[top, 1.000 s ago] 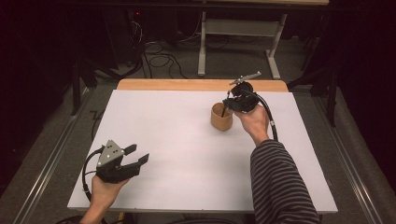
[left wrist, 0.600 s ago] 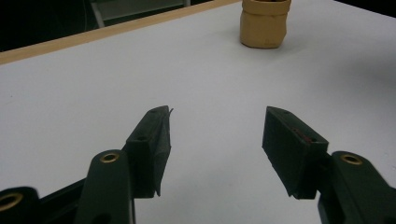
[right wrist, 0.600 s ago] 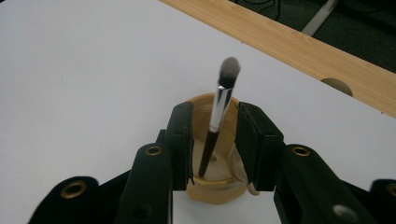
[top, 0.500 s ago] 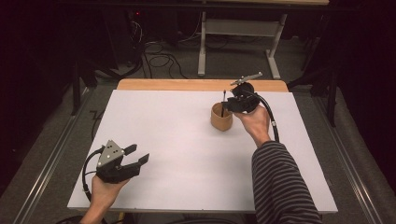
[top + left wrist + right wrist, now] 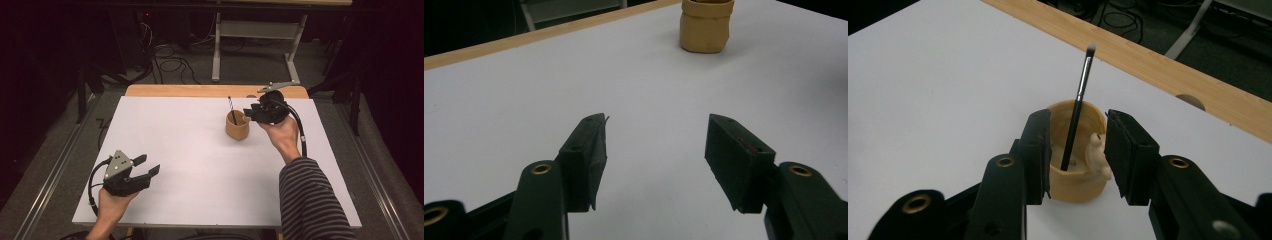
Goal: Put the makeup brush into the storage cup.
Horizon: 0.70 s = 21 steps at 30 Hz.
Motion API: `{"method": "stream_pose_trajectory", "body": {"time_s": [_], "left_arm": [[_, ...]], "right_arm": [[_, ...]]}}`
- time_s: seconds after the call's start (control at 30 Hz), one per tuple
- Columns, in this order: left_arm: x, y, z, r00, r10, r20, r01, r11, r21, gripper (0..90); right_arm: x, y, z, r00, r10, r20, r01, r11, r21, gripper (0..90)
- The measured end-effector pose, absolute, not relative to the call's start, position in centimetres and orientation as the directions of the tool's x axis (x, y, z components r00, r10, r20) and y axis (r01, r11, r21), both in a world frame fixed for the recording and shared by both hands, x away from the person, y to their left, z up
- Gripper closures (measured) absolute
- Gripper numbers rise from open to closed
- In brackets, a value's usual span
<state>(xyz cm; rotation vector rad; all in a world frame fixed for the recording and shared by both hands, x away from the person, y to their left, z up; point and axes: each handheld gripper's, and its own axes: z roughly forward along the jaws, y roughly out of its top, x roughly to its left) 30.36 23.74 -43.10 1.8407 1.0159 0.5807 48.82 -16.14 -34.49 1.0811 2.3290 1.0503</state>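
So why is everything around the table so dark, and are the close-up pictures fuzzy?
In the high view the white table is lit while the floor around it falls into shadow. In the left gripper view the near fingers look soft and the cup sharper. In the right gripper view the brush in the cup is fairly crisp.

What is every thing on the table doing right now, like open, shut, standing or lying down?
Small tan round cup: upright on the white table.
Thin black brush: standing in the cup, leaning on its rim, let go.
Right gripper: fingers just opened, holding nothing.
Left gripper: open, empty, over bare table.
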Motion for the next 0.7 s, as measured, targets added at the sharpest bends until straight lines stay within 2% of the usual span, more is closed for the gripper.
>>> {"method": "stream_pose_trajectory", "body": {"time_s": [0.7], "left_arm": [[30.4,23.6,-43.1,0.55,0.835,-0.027,0.401,-0.235,0.885,42.1]], "right_arm": [[44.1,-19.3,-33.1,-0.662,0.75,-0.011,0.437,0.397,0.807,64.0]]}}
